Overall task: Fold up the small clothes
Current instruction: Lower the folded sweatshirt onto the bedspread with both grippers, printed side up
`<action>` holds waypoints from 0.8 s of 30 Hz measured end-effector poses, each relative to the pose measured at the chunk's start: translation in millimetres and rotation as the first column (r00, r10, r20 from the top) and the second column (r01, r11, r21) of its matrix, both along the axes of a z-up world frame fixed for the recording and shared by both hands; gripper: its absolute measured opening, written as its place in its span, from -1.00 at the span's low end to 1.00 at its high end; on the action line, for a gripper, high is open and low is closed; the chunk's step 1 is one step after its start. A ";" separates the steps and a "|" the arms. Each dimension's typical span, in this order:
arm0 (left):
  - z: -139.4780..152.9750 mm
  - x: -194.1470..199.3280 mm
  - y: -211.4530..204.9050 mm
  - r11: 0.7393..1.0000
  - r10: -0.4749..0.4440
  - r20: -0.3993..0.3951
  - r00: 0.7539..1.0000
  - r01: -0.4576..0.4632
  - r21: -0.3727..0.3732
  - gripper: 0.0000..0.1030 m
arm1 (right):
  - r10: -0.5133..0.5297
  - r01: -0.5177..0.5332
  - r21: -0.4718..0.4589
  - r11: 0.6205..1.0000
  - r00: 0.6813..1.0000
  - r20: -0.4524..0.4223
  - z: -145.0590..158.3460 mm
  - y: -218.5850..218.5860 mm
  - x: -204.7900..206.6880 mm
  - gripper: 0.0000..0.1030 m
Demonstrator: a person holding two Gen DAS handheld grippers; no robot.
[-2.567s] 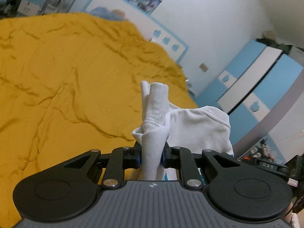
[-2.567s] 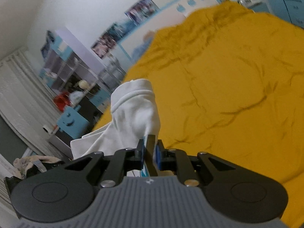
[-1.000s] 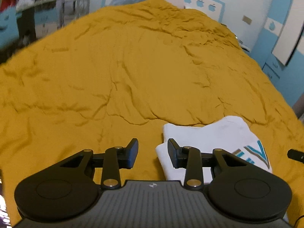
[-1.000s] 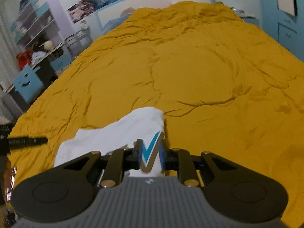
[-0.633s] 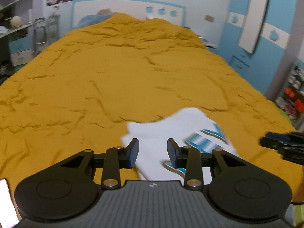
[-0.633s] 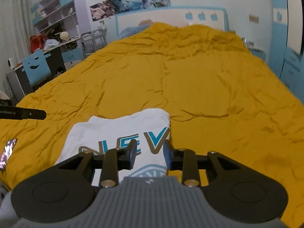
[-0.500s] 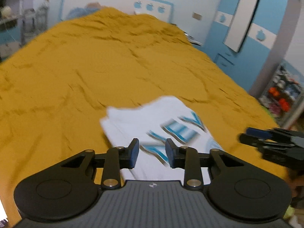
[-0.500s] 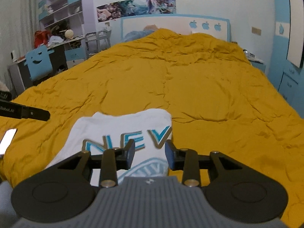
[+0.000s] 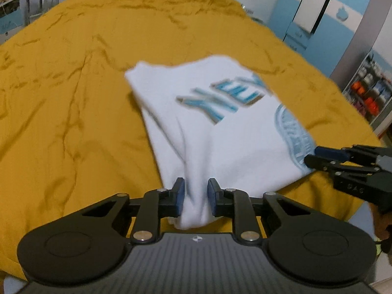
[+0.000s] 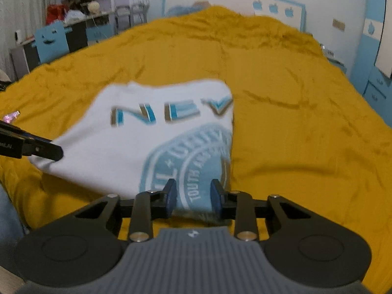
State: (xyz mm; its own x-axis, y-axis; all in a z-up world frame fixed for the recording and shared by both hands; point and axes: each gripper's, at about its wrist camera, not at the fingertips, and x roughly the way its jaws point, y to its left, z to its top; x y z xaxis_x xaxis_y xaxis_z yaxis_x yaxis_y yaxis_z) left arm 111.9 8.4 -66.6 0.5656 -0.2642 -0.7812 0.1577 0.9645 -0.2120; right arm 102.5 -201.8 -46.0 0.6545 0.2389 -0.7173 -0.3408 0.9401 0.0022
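Bed [image 10: 294, 127]: my mustard-yellow quilt, wrinkled as before.
T-shirt [image 9: 220, 127]: white, blue lettering, folded, flat on the bed's near edge; it now fills more of both views.
Left tool [image 9: 195, 197]: half a second ago spread above the shirt, now pinching its near-left corner.
Right tool [image 10: 193, 197]: jaws parted, straddling the near-right hem.

- white shirt [image 9: 227, 132] motion-blurred, seal text [image 10: 196, 166] not fully readable
- near hem hidden behind left gripper [image 9: 195, 199]
- right gripper [image 10: 193, 197] grip on cloth unclear
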 end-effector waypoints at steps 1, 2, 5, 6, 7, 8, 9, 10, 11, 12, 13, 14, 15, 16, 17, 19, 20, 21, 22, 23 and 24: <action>-5.8 0.2 1.0 1.000 0.002 -0.006 1.000 -0.002 -0.005 -0.52 | 0.000 0.000 -0.005 1.000 1.000 -0.010 -5.5 0.2 -0.1 -0.52; -12.5 1.0 2.2 1.000 0.003 -0.009 1.000 -0.003 -0.006 -0.50 | -0.001 0.001 -0.011 1.000 1.000 -0.021 -11.3 0.2 -0.5 -0.52; -25.0 2.9 1.7 1.000 -0.001 -0.016 1.000 0.001 0.008 -0.48 | 0.000 -0.001 -0.024 1.000 0.999 -0.035 -28.6 1.6 1.0 -0.53; -26.5 3.1 1.3 1.000 -0.001 -0.014 1.000 0.002 0.012 -0.47 | -0.001 0.000 -0.027 1.000 0.999 -0.040 -33.5 2.5 1.6 -0.53; -26.9 3.2 1.2 1.000 -0.002 -0.013 1.000 0.003 0.014 -0.47 | -0.004 0.003 -0.028 1.000 0.999 -0.045 -37.4 3.0 2.4 -0.53; -27.0 3.0 1.4 1.000 -0.003 -0.011 1.000 0.003 0.014 -0.47 | -0.008 0.006 -0.026 1.000 0.999 -0.047 -41.3 3.0 3.0 -0.53; -26.8 2.8 2.1 1.000 -0.003 -0.010 1.000 0.003 0.012 -0.47 | -0.009 0.008 -0.025 1.000 0.999 -0.050 -42.5 2.9 4.5 -0.53; -25.7 3.0 2.6 1.000 -0.003 -0.010 1.000 0.003 0.010 -0.47 | -0.010 0.009 -0.022 1.000 0.999 -0.053 -43.2 2.5 5.6 -0.52; -24.9 3.3 2.9 1.000 -0.004 -0.008 1.000 0.004 0.009 -0.47 | -0.010 0.009 -0.020 1.000 0.998 -0.054 -43.3 2.3 5.6 -0.53; -23.7 3.3 3.0 1.000 -0.005 -0.004 1.000 0.006 0.007 -0.47 | -0.008 0.007 -0.020 1.000 0.998 -0.056 -42.5 2.6 6.0 -0.53; -21.5 2.5 3.8 1.000 -0.008 0.003 1.000 0.008 0.003 -0.47 | -0.008 0.007 -0.018 1.000 0.998 -0.060 -41.1 3.0 6.6 -0.53; -19.7 0.2 4.2 1.000 -0.012 0.011 1.000 0.012 0.000 -0.47 | -0.009 0.008 -0.016 1.000 0.998 -0.065 -38.9 2.9 8.4 -0.53; -17.4 -1.0 5.0 1.000 -0.015 0.018 1.000 0.015 -0.005 -0.47 | -0.010 0.009 -0.013 1.000 0.998 -0.069 -36.7 2.7 8.6 -0.53; -14.0 -2.4 6.3 1.000 -0.018 0.024 1.000 0.018 -0.011 -0.47 | -0.010 0.009 -0.010 1.000 0.997 -0.074 -33.6 2.3 8.6 -0.52; -9.3 -4.1 8.0 1.000 -0.019 0.033 0.999 0.019 -0.023 -0.46 | -0.010 0.009 -0.006 1.000 0.997 -0.078 -28.6 0.9 10.4 -0.52; 0.4 -6.2 10.3 0.999 -0.015 0.053 0.998 0.017 -0.041 -0.46 | -0.006 0.006 -0.003 1.000 0.997 -0.080 -19.7 0.4 9.8 -0.52; 6.2 -7.2 10.7 0.999 -0.012 0.074 0.997 0.016 -0.048 -0.46 | -0.004 0.004 -0.004 1.000 0.997 -0.077 -14.5 0.1 8.8 -0.52; 10.3 -7.4 10.5 0.998 -0.009 0.092 0.996 0.014 -0.057 -0.46 | -0.001 0.001 0.002 1.000 0.998 -0.070 -8.2 -0.2 8.1 -0.50; 14.3 -5.7 10.8 0.998 -0.005 0.106 0.994 0.012 -0.067 -0.46 | 0.002 -0.001 0.011 1.000 0.998 -0.061 -3.1 -1.3 7.2 -0.50; 18.5 -1.7 10.5 0.997 0.000 0.118 0.993 0.008 -0.075 -0.46 | 0.004 -0.003 0.021 1.000 0.999 -0.044 3.7 -1.8 6.5 -0.50; 21.2 2.7 9.8 0.997 0.003 0.126 0.992 0.007 -0.077 -0.46 | 0.003 -0.003 0.030 1.000 1.000 -0.028 9.4 -2.2 7.0 -0.50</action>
State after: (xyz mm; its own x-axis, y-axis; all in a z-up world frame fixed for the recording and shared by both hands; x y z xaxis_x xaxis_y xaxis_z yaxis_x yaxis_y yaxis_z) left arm 114.6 18.1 -45.4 0.6580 -0.3222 -0.6807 0.1897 0.9456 -0.2642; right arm 109.5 -204.0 -36.5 0.6338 0.2624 -0.7277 -0.3430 0.9385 0.0397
